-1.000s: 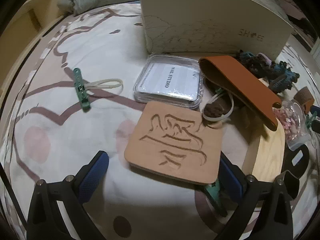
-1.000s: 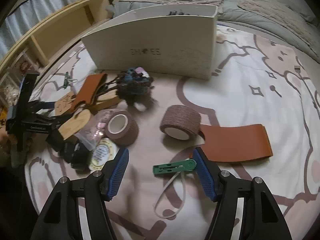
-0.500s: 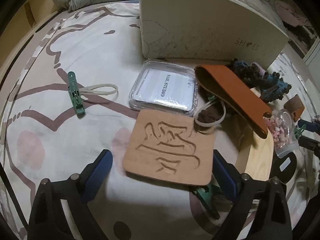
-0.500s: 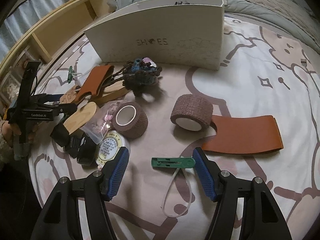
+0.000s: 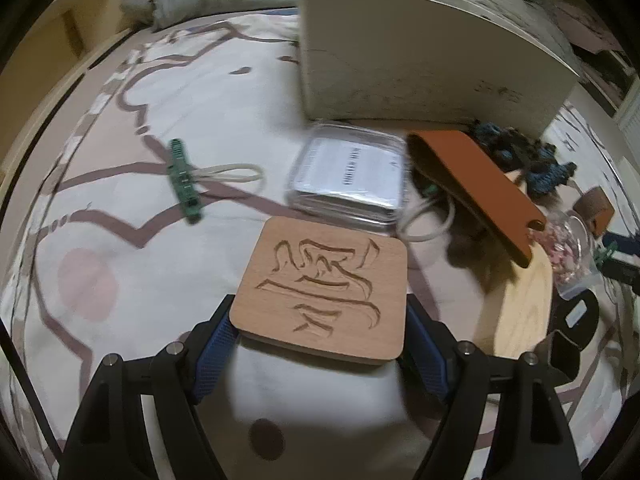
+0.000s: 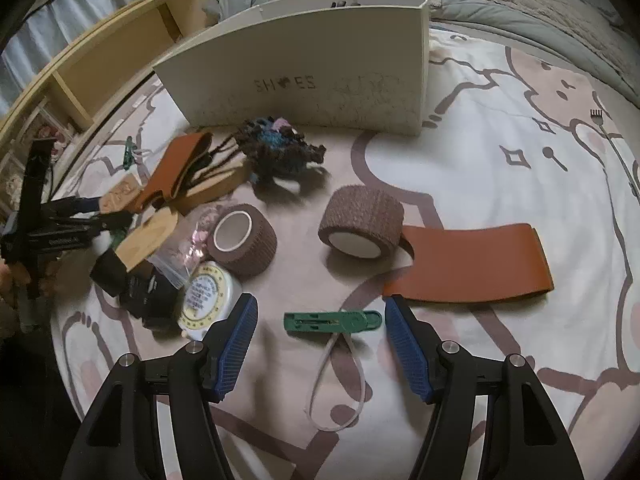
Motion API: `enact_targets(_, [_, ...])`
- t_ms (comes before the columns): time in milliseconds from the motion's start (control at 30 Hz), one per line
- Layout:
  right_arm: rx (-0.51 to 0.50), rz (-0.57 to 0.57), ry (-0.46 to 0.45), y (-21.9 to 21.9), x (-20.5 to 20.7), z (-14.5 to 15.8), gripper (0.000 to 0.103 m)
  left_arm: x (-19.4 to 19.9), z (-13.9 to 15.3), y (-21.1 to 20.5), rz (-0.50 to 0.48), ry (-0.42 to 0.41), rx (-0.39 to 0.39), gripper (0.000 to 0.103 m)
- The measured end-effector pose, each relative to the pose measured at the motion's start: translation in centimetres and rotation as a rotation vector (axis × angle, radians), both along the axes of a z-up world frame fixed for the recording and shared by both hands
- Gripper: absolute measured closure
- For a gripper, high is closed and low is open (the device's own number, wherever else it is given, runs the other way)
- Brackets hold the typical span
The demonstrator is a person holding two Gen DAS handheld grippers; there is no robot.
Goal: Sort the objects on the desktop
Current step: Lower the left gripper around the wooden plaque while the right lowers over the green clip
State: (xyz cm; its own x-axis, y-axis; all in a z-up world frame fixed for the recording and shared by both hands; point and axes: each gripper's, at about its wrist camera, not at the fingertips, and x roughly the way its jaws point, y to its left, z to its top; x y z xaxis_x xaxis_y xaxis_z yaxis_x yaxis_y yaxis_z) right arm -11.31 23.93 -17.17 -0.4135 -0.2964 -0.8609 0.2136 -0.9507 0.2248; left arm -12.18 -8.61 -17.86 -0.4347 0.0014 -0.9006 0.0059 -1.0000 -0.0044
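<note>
Left gripper: we see our left gripper [image 5: 320, 332] with the carved wooden coaster [image 5: 324, 284] between its blue pads [image 5: 212, 356]. The jaws are closing, and both pads look to touch the coaster's side edges; its near edge casts a shadow on the sheet below.

Right gripper: our right gripper [image 6: 320, 332] hangs over the bed sheet [image 6: 500, 128] with its jaws apart and holding nothing. A green clip [image 6: 332, 322] with a pale loop lies on the sheet between the pads, touching neither.

Coaster's place: in the left wrist view it is near the bed's side edge, just before a clear plastic case [image 5: 348, 178] with a printed label.

Box: a white box [image 6: 312, 76] marked SHOES stands upright toward the head end of the bed, beyond all the small things.

Middle of the bed: two brown bandage rolls [image 6: 362, 220] lie on their sides, one touching a flat brown leather strap [image 6: 472, 266].

Pile beside the box: a folded leather strap [image 5: 476, 184], a dark blue yarn bundle [image 6: 280, 148], a bag of pink beads [image 5: 568, 252], a light wooden board [image 5: 520, 300] and a round tin [image 6: 206, 296] lie close together.

Second clip: another green clip [image 5: 184, 180] with a loop lies alone, well apart from the pile.
</note>
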Motion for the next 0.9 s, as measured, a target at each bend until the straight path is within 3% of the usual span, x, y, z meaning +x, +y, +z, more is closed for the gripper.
enact_targets(300, [0.037, 0.024, 0.006, -0.3, 0.2, -0.3, 0.036, 1.3, 0.1, -2.9, 0.096, -0.026, 0.007, 0.024])
enact_targets(467, [0.088, 0.073, 0.034, -1.0, 0.4, -0.5, 0.036, 1.6, -0.2, -2.8, 0.099, -0.02, 0.006, 0.023])
enact_targets(733, [0.145, 0.097, 0.038, -1.5, 0.5, -1.1, 0.037, 1.1, -0.5, -2.1, 0.073, 0.006, -0.004, 0.012])
enact_targets(900, [0.165, 0.107, 0.042, -1.5, 0.5, -1.2, 0.045, 0.7, -0.5, -2.1, 0.074, 0.01, 0.003, 0.012])
